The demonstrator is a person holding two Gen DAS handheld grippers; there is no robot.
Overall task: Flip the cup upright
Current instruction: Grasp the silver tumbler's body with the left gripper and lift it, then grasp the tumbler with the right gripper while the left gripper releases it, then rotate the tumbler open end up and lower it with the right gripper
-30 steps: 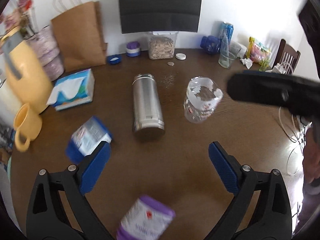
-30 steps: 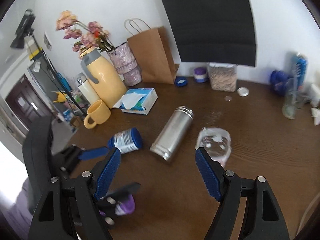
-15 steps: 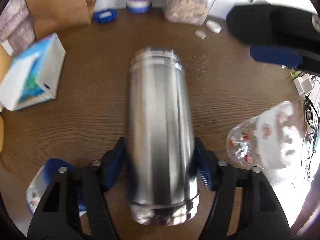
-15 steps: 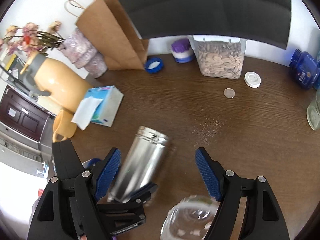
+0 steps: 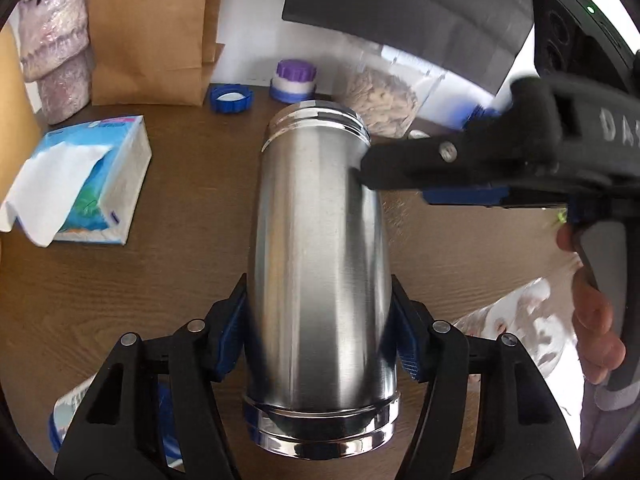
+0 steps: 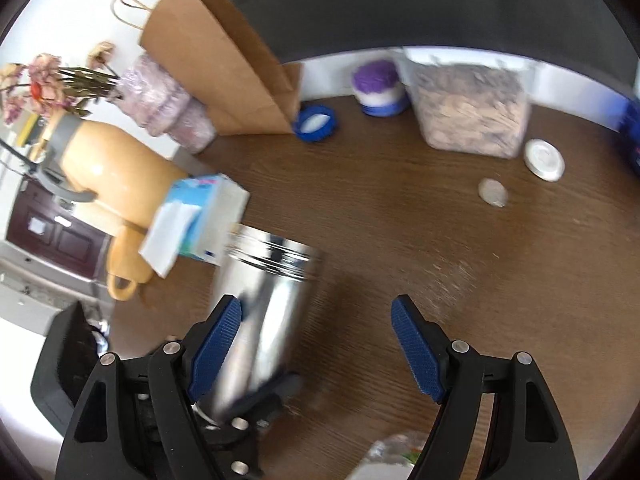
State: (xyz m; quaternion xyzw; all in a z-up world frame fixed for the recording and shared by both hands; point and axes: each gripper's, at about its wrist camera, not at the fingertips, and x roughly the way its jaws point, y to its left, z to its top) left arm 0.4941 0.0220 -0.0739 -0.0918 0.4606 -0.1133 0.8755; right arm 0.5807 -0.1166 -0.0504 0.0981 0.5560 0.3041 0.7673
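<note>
Left gripper (image 5: 320, 332) is clamping its blue pads against both sides of the stainless steel cup (image 5: 320, 280), low on the body near the polished base ring. Cup is lying lengthwise over the wooden table (image 5: 120, 280), threaded mouth pointing away toward the clear cereal container (image 5: 380, 100). Right gripper (image 6: 316, 340) is hovering just right of the cup, jaws spread wide, gripping nothing. Tissue box (image 5: 80, 184) is sitting left of the cup.
</note>
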